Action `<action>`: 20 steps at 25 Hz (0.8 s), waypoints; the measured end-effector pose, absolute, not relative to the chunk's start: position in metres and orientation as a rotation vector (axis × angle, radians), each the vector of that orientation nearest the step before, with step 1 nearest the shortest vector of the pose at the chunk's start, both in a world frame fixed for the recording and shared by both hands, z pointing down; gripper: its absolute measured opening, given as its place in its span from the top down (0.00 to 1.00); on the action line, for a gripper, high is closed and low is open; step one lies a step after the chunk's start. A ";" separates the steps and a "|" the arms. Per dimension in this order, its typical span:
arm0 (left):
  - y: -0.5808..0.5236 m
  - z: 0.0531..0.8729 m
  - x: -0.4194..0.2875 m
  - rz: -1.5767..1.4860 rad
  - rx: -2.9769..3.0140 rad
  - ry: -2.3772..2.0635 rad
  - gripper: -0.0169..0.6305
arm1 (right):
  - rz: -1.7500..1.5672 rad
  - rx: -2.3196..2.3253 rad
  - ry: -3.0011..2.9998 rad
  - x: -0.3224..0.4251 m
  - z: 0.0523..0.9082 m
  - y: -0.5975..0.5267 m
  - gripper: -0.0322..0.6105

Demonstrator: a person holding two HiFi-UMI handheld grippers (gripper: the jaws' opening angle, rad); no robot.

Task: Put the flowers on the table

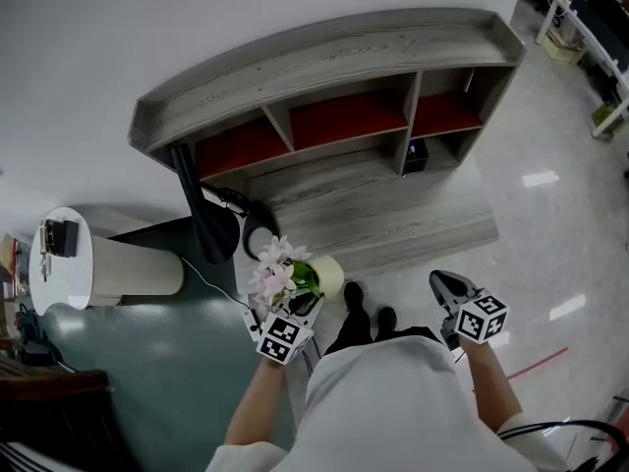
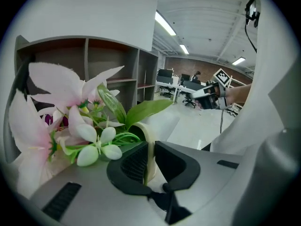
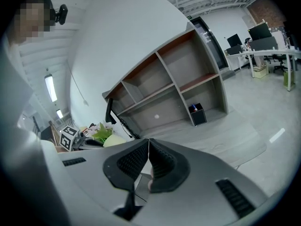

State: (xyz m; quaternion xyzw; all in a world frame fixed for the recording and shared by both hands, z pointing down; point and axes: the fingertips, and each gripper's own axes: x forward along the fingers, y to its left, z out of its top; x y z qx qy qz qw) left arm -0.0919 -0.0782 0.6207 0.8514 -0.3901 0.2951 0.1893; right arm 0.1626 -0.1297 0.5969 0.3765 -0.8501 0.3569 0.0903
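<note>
left gripper view alone shows left gripper [image 2: 149, 150] pinching the flower pot [image 2: 145, 133] rim; right gripper [image 3: 148, 142] closed.

1. The grey wooden table [image 1: 393, 209] stands on the pale glossy floor [image 1: 550, 224] and carries a shelf unit [image 1: 334, 62] along its back.
2. A small black box [image 1: 415, 155] sits on the tabletop, and cables [image 1: 226, 198] lie at its left end.
3. A round white stand [image 1: 49, 283] holds a black device [image 1: 61, 236].
</note>
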 end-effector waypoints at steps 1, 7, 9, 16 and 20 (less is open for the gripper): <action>-0.085 0.624 -0.095 0.866 2.404 -1.088 0.88 | 1.073 1.120 -2.525 0.158 0.597 -0.134 0.92; -0.122 0.647 -0.113 1.014 2.434 -0.995 0.88 | 1.091 1.098 -2.507 0.128 0.597 -0.156 0.92; -0.135 0.653 -0.118 1.030 2.438 -0.968 0.88 | 1.089 1.094 -2.496 0.120 0.598 -0.164 0.92; -0.182 0.683 -0.137 1.164 2.459 -0.880 0.88 | 1.089 1.106 -2.455 0.097 0.605 -0.190 0.92; -0.207 0.704 -0.147 1.257 2.464 -0.842 0.88 | 1.101 1.133 -2.431 0.085 0.610 -0.202 0.92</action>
